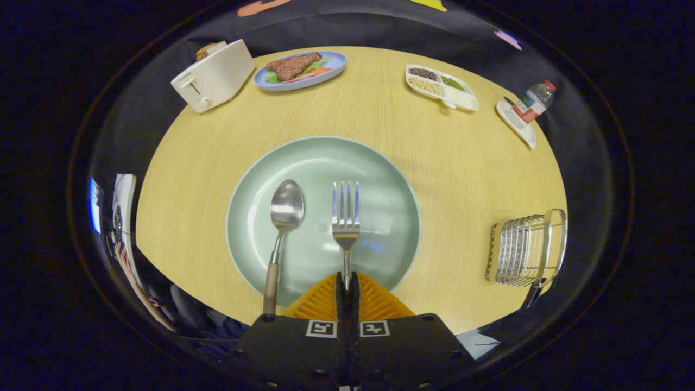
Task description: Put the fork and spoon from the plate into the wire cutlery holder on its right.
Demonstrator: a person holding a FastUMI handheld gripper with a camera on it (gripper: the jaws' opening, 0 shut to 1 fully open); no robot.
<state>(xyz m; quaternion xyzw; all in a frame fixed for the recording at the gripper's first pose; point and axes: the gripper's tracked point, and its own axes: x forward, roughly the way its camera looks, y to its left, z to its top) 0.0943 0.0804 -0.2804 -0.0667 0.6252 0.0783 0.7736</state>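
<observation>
Clamping the fork by its handle, the gripper has both fingers pressed together on it over the plate. Lift it level, carry it right, and lower it handle-first into the wire cutlery holder. The spoon lies on the plate.

No legible text or labels

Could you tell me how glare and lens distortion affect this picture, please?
Gripper view: fisheye bends the table edge and wire holder; soft glare on the green plate and spoon; focus is sharp; gripper shut on the fork.
</observation>
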